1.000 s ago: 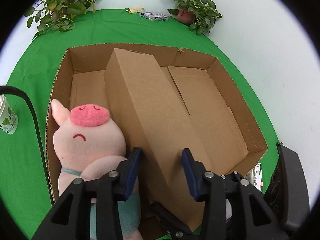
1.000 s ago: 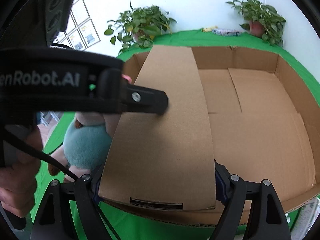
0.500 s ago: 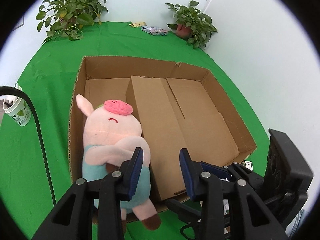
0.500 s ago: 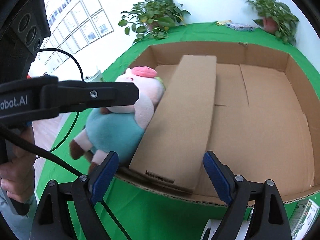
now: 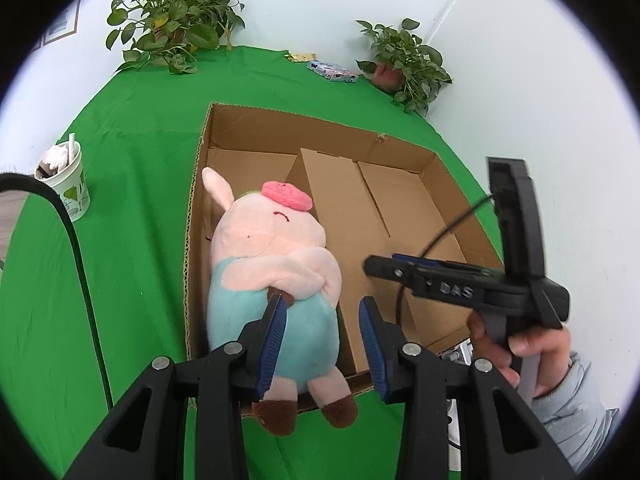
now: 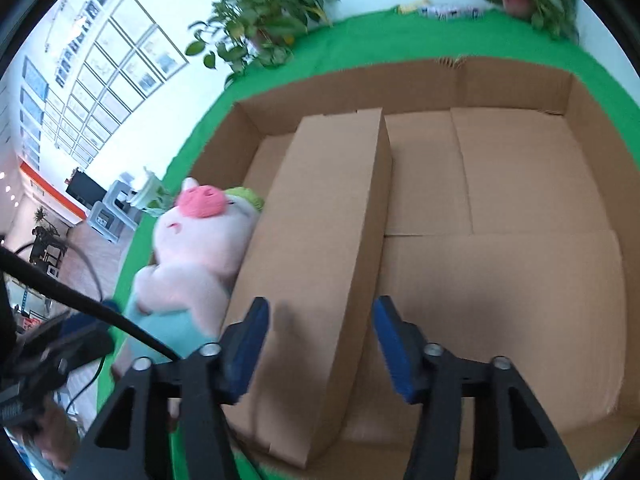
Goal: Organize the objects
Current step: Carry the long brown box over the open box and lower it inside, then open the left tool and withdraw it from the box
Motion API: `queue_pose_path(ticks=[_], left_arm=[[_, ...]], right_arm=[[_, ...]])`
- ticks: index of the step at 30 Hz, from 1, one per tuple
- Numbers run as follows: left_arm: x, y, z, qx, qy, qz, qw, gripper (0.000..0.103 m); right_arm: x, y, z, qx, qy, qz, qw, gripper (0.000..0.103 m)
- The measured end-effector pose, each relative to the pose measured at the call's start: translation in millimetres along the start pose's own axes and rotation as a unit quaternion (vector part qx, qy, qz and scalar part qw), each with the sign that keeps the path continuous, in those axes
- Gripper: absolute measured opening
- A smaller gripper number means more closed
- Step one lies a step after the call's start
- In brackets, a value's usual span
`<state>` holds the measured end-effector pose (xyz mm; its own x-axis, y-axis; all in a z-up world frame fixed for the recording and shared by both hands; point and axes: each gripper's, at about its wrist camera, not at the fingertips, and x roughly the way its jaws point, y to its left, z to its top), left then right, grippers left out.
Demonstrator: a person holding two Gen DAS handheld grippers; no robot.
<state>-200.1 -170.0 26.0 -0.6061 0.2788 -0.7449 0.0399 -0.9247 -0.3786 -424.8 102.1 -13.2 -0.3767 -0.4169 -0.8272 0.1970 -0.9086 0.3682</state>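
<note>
A pink plush pig [image 5: 272, 264] in a teal outfit lies along the left side of an open cardboard box [image 5: 280, 124], its feet hanging over the near wall. It also shows in the right wrist view [image 6: 196, 248]. A long narrow carton [image 6: 320, 248] lies beside it inside the box [image 6: 520, 80]; it also shows in the left wrist view [image 5: 344, 216]. My left gripper [image 5: 322, 328] is open and empty just above the pig's belly. My right gripper [image 6: 320, 332] is open and empty above the carton's near end; it also shows in the left wrist view [image 5: 404, 270].
A green cloth [image 5: 132, 152] covers the table. A paper cup [image 5: 66, 184] stands at the left. Two potted plants [image 5: 172, 32] [image 5: 404, 64] and a small packet [image 5: 332, 72] sit at the far edge. A black cable [image 5: 80, 264] runs along the left.
Both grippers have pulled back and up from the box. The right gripper has narrowed and swung right. The pig and the carton stay where they lay.
</note>
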Motion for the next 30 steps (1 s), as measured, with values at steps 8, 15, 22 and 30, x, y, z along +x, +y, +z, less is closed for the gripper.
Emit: queue_pose_path(ticks=[8,15,22,30], left_arm=[[8,6,-7,-0.010,0.009,0.001,0.9999,0.037],[6,-2,-14,-0.005,0.001,0.018,0.9998,0.037],[-15,-27,-26,0.019,-0.068,0.092,0.9933,0.048],[-51,-69,-51,0.012,-0.206,0.209,0.9559,0.081]], right_arm=[[30,16,14,-0.055,0.008,0.013,0.998,0.044],[25,12,8,-0.054,0.006,0.019,0.998,0.046],[-11,29,-18,-0.113,-0.056,-0.032,0.992,0.085],[-100,30,-89,-0.129,-0.199,-0.167,0.957,0.099]])
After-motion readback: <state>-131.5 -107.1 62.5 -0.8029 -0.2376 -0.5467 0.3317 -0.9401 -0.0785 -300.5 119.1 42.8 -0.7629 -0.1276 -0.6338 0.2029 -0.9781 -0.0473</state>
